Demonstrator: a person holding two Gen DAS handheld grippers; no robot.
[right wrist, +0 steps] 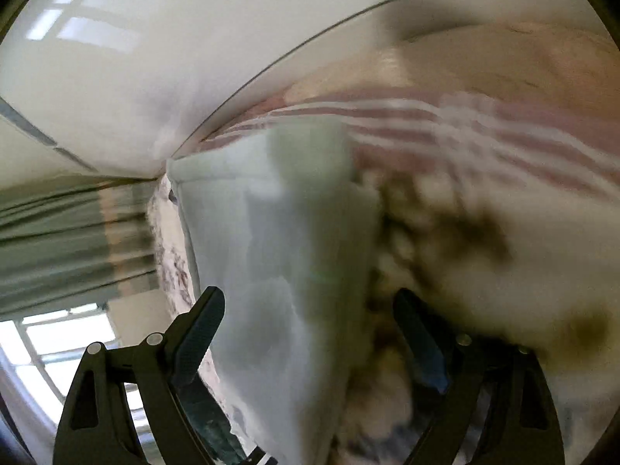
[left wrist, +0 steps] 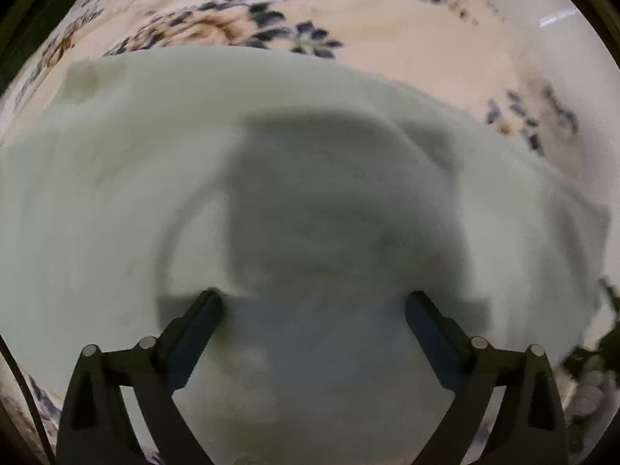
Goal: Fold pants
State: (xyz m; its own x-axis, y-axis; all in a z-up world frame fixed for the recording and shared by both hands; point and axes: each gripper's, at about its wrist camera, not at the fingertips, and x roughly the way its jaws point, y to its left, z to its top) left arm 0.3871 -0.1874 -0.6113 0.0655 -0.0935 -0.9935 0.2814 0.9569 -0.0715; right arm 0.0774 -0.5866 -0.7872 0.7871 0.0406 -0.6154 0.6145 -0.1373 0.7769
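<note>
We saw the left gripper (left wrist: 314,302) spread wide, pale pants (left wrist: 155,178) beneath its jaws. The right gripper (right wrist: 310,302) stood wide, pants (right wrist: 279,252) between its jaws, untouched.

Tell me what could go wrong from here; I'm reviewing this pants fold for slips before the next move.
1. Both views are motion-blurred, so the pale green pants may be shifting; a fold could land crooked.
2. The left tool is open above the cloth with nothing held; closing here might pinch several layers and bunch them.
3. The right tool is open around a hanging strip of pants. The strip could slip out before the fingers close.
</note>
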